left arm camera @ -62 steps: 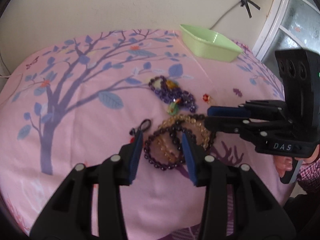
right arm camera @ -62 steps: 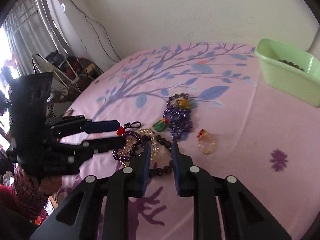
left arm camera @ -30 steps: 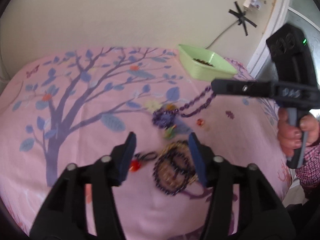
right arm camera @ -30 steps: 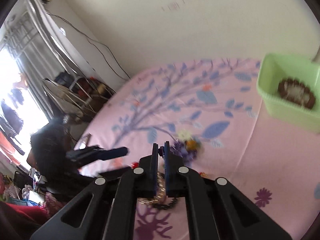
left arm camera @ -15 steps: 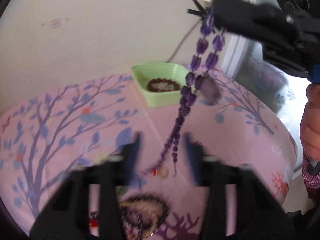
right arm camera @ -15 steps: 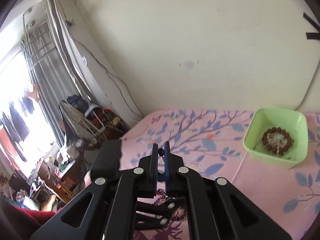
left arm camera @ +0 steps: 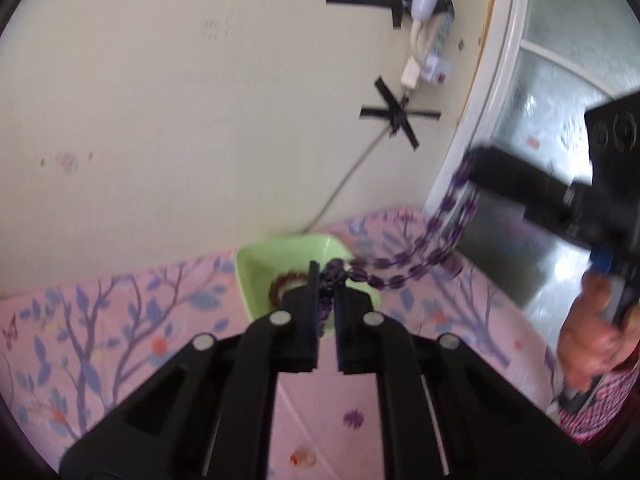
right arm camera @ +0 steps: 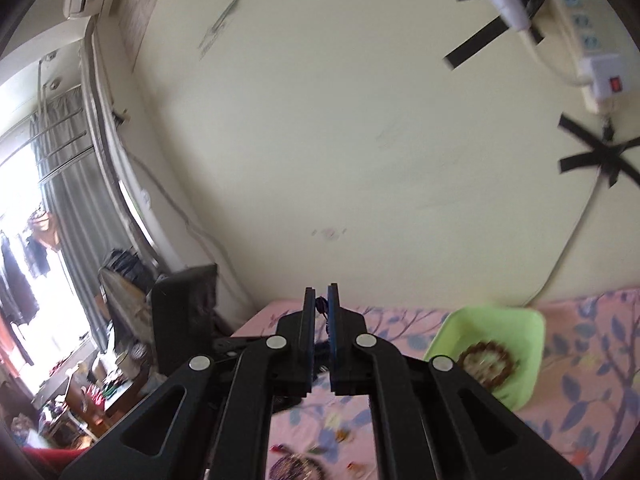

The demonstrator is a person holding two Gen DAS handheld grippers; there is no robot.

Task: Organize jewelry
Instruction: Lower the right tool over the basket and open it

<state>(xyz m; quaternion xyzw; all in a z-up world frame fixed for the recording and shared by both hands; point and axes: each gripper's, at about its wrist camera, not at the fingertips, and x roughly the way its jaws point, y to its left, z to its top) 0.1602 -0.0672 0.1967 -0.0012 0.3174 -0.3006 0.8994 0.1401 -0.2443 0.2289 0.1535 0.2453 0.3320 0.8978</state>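
A purple bead necklace (left arm camera: 416, 266) hangs in the air, strung between both grippers. My left gripper (left arm camera: 326, 280) is closing its jaws on one end, with beads pinched between the pads. My right gripper (left arm camera: 474, 164) holds the other end, up at the right by the window. In the right wrist view the right gripper (right arm camera: 320, 300) is shut on a dark bit of the necklace (right arm camera: 321, 305). Below sits the green tray (left arm camera: 256, 264) with a brown bead bracelet (right arm camera: 486, 362) inside it.
The pink tree-print cloth (left arm camera: 120, 320) covers the table. More bracelets (right arm camera: 296, 468) lie on it near the front, and a small ring (left arm camera: 302, 458). A wall with a taped power strip (right arm camera: 592, 52) rises behind the tray. A hand (left arm camera: 592, 344) grips the right handle.
Both grippers have risen well above the table. The left jaws went from wide open to closed on the lower end of the purple necklace, which hung only from the right gripper before.
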